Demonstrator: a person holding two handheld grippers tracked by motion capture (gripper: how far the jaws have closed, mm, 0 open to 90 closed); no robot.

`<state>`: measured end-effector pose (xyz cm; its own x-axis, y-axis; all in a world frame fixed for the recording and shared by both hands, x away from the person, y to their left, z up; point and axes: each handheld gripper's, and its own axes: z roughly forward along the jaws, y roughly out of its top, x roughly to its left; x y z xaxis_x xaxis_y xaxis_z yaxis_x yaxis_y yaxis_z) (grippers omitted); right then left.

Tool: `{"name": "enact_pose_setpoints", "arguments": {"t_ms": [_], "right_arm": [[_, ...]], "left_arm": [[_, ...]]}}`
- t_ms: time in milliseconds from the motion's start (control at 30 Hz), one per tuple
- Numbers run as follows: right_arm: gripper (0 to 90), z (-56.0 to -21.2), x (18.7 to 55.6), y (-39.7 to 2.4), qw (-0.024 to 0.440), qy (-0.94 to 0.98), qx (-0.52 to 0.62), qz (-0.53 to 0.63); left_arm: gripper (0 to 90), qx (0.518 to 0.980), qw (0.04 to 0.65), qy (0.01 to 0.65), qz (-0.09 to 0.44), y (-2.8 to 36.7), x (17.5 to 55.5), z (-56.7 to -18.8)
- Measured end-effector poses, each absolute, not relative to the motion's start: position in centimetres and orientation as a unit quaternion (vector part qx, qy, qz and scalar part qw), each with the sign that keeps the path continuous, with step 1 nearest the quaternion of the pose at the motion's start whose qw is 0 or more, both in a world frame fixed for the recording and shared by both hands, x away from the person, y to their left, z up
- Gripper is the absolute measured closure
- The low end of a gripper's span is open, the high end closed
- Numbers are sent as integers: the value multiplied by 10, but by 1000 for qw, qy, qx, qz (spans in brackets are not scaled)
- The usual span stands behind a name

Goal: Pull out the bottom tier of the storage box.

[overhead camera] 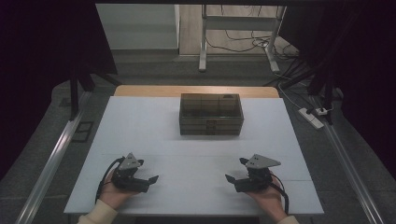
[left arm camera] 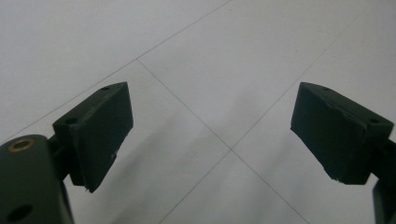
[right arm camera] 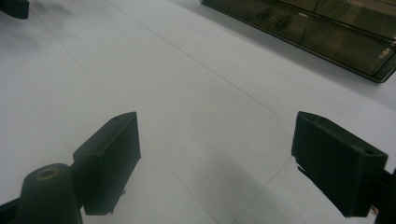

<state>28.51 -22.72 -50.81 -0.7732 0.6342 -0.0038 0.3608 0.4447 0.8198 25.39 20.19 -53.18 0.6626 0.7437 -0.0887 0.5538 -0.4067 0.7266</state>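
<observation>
Both tools are sitting wide open with nothing in them, the left tool point(overhead camera: 148, 181) and right tool point(overhead camera: 235, 179) low on the white bench point(overhead camera: 140, 121). The box point(overhead camera: 211, 114) is straight ahead of both, well apart, lid shut, long side facing them. It looks a bit closer to the right tool, so I'd guess that one leads.

The left tool point(overhead camera: 148, 178) and the right tool point(overhead camera: 232, 179) rest low on the desk point(overhead camera: 196, 140), jaws wide apart, tips pointing toward each other.
</observation>
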Motion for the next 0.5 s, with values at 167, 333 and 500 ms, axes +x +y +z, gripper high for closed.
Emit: {"name": "enact_pose_setpoints", "arguments": {"t_ms": [167, 333, 500], "right_arm": [[153, -508, 284, -222, 161, 840, 288, 431], [155, -509, 283, -217, 169, 843, 281, 427], [155, -510, 283, -214, 176, 847, 274, 419]], "left_arm": [[127, 830, 378, 391, 125, 202, 254, -532], [127, 831, 376, 391, 125, 202, 254, -532], [127, 831, 375, 391, 124, 202, 254, -533]]}}
